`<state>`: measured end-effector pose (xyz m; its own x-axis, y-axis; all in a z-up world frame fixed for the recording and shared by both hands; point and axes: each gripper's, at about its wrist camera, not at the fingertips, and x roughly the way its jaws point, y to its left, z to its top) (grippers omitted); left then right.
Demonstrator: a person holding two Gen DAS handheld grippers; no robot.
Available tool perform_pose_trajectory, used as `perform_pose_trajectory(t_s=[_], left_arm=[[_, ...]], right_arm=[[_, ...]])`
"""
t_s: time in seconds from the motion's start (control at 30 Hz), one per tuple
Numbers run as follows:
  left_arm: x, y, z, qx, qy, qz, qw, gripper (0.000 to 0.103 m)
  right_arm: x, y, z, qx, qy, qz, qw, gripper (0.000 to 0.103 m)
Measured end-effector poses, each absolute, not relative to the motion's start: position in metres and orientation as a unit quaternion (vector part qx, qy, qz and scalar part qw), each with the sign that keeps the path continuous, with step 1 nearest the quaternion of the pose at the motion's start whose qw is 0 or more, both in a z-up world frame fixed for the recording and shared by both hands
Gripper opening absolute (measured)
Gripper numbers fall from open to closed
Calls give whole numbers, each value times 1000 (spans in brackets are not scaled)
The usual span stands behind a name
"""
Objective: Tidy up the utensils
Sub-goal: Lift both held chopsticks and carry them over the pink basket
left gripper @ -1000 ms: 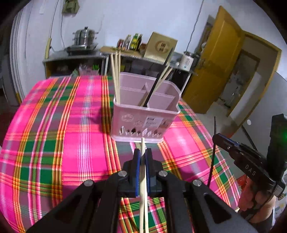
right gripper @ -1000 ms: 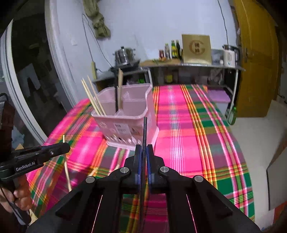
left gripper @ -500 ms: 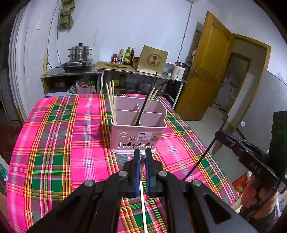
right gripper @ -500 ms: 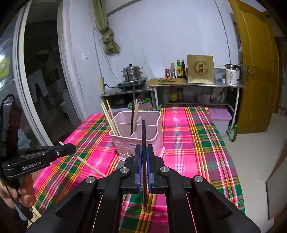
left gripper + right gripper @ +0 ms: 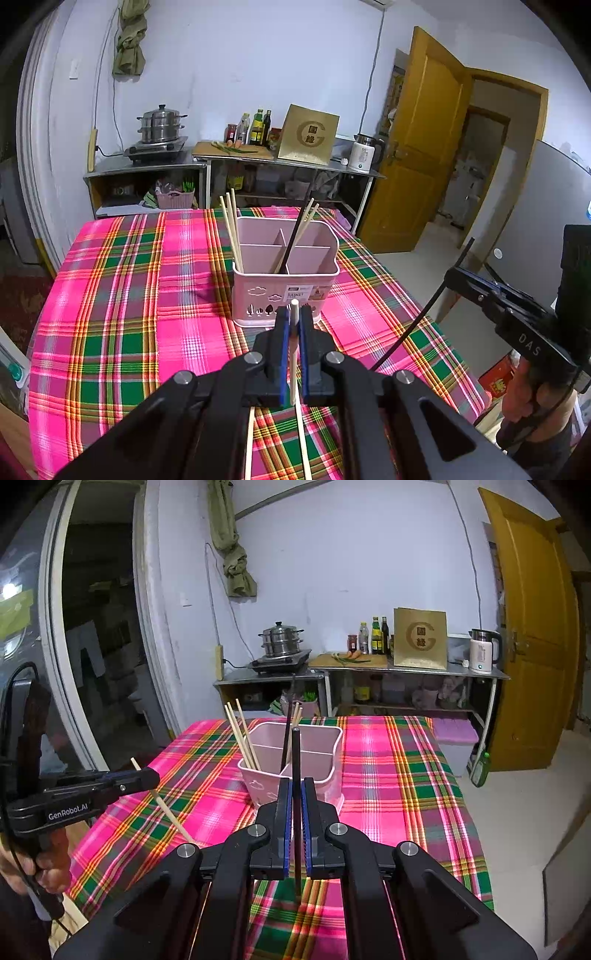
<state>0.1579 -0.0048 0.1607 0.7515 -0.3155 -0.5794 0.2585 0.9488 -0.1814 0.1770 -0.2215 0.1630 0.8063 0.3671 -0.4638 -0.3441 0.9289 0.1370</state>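
Both grippers hang over the near end of the counter [image 5: 110, 295], which is covered in a pink, green and yellow plaid cloth.

Left gripper [image 5: 294, 325]: jaws pressed together on a pale wooden chopstick [image 5: 294, 350], held near its upper end. In the right wrist view that stick slants down to the right toward the cloth at lower left of frame.

Right gripper [image 5: 295, 805]: jaws pinching a thin black chopstick [image 5: 296, 760], held roughly upright. In the left wrist view it slants across the right of frame.

The pink plastic utensil basket with inner dividers [image 5: 284, 284] stands on the counter at centre frame, ahead of both grippers and apart from them. It already holds a cluster of pale chopsticks [image 5: 232, 229] in its left compartment, and a black chopstick with a few pale ones [image 5: 295, 236] leaning together in a front compartment.

Two more pale sticks [image 5: 303, 435] lie on the cloth at the bottom of the left wrist view.

Judged step: carry phase; each stick is lifted and not yet placed.

Next move, as I judge it: bring each tip over the rim, choose the compartment of matching sticks, tilt nearer to vertical so the tip clears the dividers, lower, then release.

Risk: a thin stick may pivot in the pinch.
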Motion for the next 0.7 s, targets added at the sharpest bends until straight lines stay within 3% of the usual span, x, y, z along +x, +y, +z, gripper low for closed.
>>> perform_pose_trajectory(t_s=[0.7], left_arm=[[191,0,199,-24,302,-168,938,5]], right_arm=[[191,-200,202,3,205,209,956,5]])
